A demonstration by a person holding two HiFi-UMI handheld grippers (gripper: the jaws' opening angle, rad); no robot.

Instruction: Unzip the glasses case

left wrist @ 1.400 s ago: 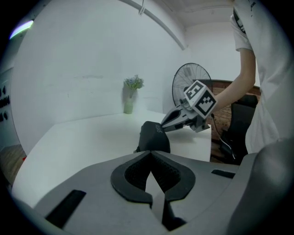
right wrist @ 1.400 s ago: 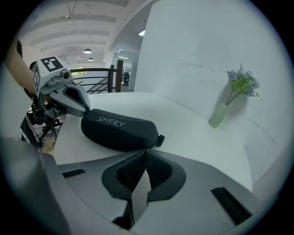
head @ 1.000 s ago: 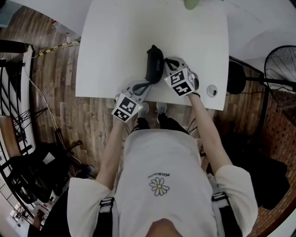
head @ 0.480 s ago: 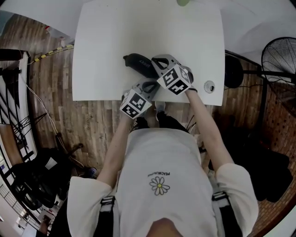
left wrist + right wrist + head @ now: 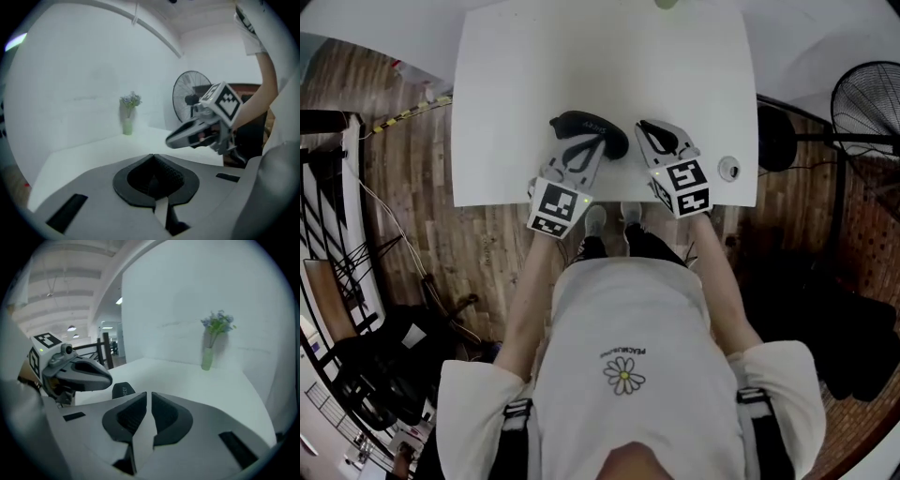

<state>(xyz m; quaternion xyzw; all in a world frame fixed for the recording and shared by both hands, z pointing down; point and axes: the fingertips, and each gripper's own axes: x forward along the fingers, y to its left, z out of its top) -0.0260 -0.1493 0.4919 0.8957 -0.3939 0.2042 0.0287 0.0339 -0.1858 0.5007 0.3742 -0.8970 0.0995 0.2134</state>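
The black glasses case [image 5: 598, 127] lies crosswise on the white table [image 5: 516, 84], near its front edge. My left gripper [image 5: 584, 142] reaches over the case's near side from the front. In the left gripper view its jaws [image 5: 153, 155] meet at the tips and the case is hidden beneath them, so I cannot tell whether they pinch anything. My right gripper [image 5: 643, 126] hangs just right of the case, apart from it. Its jaws [image 5: 149, 393] are shut with nothing between the pads. One end of the case [image 5: 123, 391] shows beyond them, under the left gripper [image 5: 75, 370].
A green vase with flowers [image 5: 208, 352] stands at the table's far edge [image 5: 128, 123]. A small round fitting [image 5: 728, 169] sits at the table's front right corner. A standing fan [image 5: 867, 112] is on the floor to the right. The wall is close behind the table.
The case has swung from pointing away to lying crosswise. The right gripper has left its end and moved right. The left gripper has come forward over it. Both have risen.
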